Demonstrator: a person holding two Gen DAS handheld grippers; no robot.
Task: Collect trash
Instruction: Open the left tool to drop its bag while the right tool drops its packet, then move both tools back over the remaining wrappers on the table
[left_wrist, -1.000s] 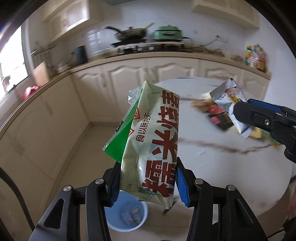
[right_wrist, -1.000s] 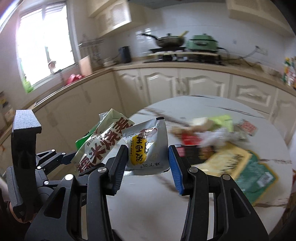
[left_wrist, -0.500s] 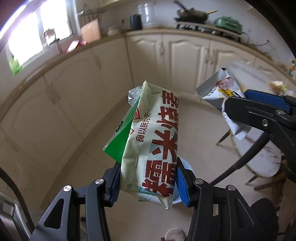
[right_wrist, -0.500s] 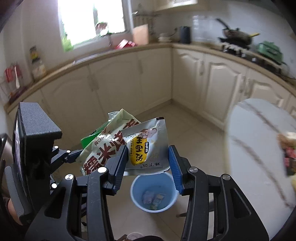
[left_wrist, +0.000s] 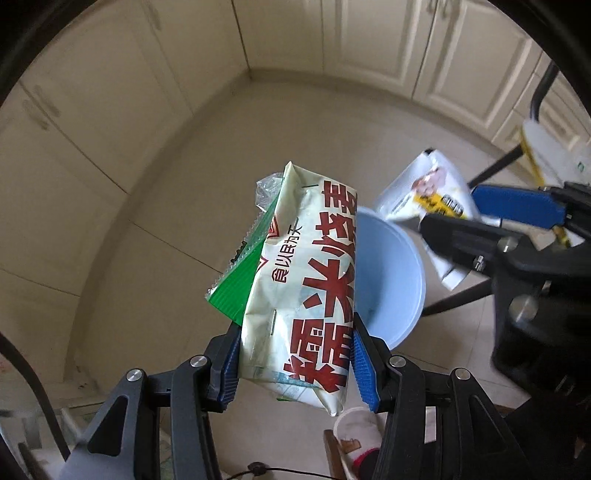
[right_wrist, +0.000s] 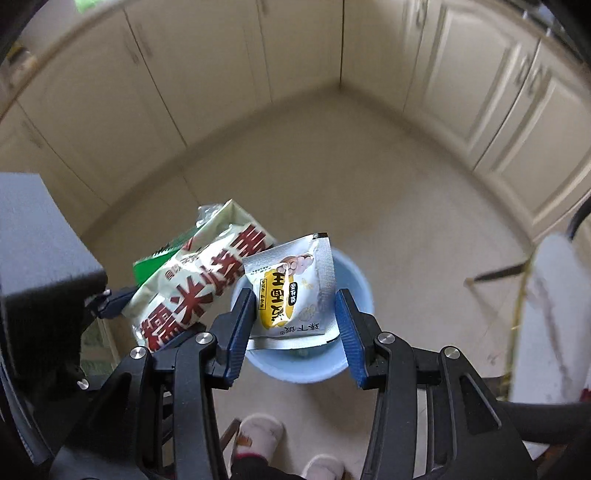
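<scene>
Wrappers (left_wrist: 299, 295) (right_wrist: 291, 291) sit clamped between fingers (left_wrist: 364, 369) (right_wrist: 240, 325) above bin (left_wrist: 388, 273).

Both wrappers hang above the bucket (right_wrist: 354, 365) on the floor (right_wrist: 369, 192); large wrapper (left_wrist: 306, 295) left of small packet (right_wrist: 295, 291).
</scene>
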